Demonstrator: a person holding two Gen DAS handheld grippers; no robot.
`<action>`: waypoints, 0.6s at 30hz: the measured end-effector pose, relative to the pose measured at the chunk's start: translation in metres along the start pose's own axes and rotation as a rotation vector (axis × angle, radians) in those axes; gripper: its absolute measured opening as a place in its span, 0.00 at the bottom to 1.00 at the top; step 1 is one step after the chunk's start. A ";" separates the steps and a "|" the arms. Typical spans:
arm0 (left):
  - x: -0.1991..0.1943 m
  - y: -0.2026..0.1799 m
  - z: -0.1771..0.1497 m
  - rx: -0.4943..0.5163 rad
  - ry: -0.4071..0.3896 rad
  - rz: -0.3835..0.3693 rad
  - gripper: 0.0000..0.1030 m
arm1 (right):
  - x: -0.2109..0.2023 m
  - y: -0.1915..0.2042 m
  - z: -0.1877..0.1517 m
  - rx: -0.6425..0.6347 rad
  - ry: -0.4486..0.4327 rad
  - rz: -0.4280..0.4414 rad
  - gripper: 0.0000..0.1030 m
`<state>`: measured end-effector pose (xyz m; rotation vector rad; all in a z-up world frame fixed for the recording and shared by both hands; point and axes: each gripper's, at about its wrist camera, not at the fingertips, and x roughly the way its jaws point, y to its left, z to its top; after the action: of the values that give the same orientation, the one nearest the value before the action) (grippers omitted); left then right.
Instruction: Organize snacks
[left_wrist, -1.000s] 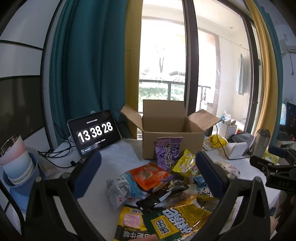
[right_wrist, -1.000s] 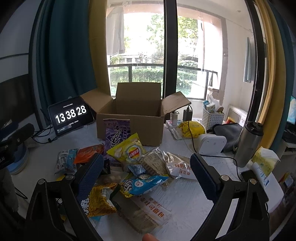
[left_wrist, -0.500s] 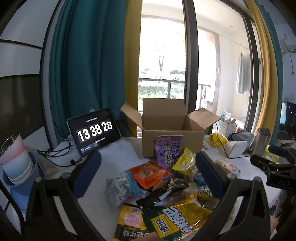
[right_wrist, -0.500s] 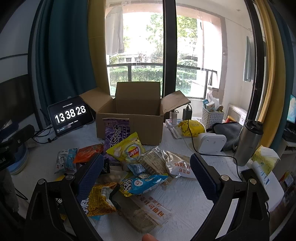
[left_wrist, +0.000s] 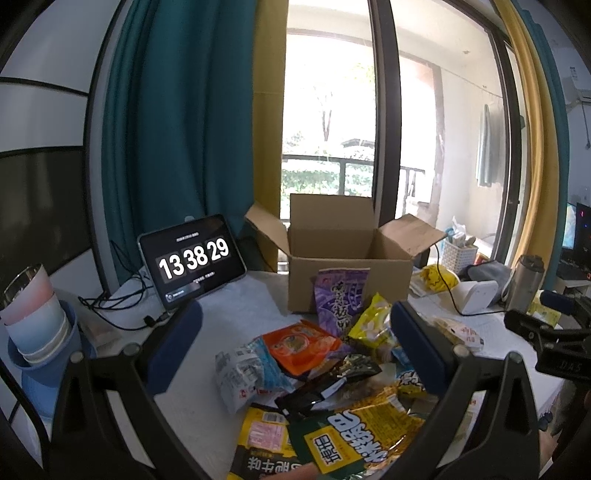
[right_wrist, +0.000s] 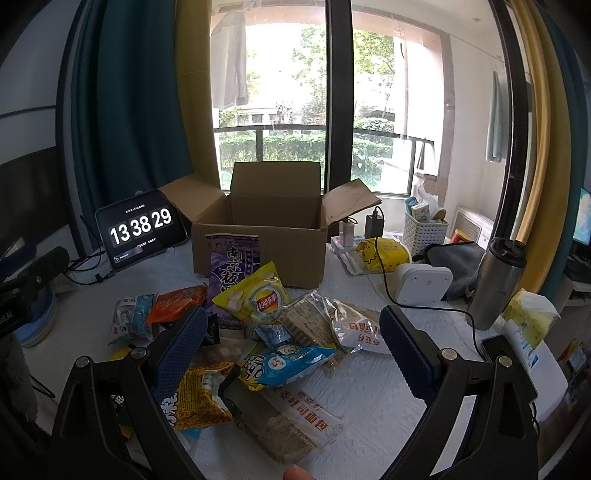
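Note:
An open cardboard box (left_wrist: 347, 273) (right_wrist: 266, 243) stands at the back of the white table, with a purple packet (left_wrist: 341, 295) (right_wrist: 231, 266) leaning on its front. Several snack packets lie heaped before it: an orange one (left_wrist: 301, 345) (right_wrist: 179, 299), a yellow chips bag (right_wrist: 258, 297) (left_wrist: 369, 323), a blue-and-white packet (right_wrist: 288, 363), a yellow-green bag (left_wrist: 354, 439). My left gripper (left_wrist: 295, 332) hovers open above the heap's left side. My right gripper (right_wrist: 291, 339) hovers open above the blue packet, nothing between its fingers.
A tablet clock (left_wrist: 194, 260) (right_wrist: 142, 229) stands left of the box with cables beside it. Stacked cups (left_wrist: 33, 321) sit at the far left. A white device (right_wrist: 423, 284), a steel flask (right_wrist: 496, 280), a white basket (right_wrist: 424, 230) and tissues (right_wrist: 530, 317) crowd the right.
Both grippers have stayed almost still and open. The clock changed from 13:38:28 to 13:38:29.

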<state>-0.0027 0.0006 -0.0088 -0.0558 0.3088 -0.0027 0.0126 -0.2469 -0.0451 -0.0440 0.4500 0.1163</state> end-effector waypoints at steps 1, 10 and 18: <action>0.000 0.000 0.000 0.000 0.000 0.000 1.00 | 0.000 0.000 0.000 0.000 0.000 -0.001 0.94; 0.000 0.001 0.000 -0.001 0.002 -0.002 1.00 | 0.001 0.000 -0.001 0.002 0.003 0.000 0.94; 0.002 0.001 -0.002 0.003 0.012 0.000 1.00 | 0.004 -0.002 -0.004 0.006 0.011 -0.002 0.94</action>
<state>-0.0011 0.0017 -0.0116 -0.0527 0.3204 -0.0040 0.0146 -0.2487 -0.0501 -0.0391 0.4611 0.1128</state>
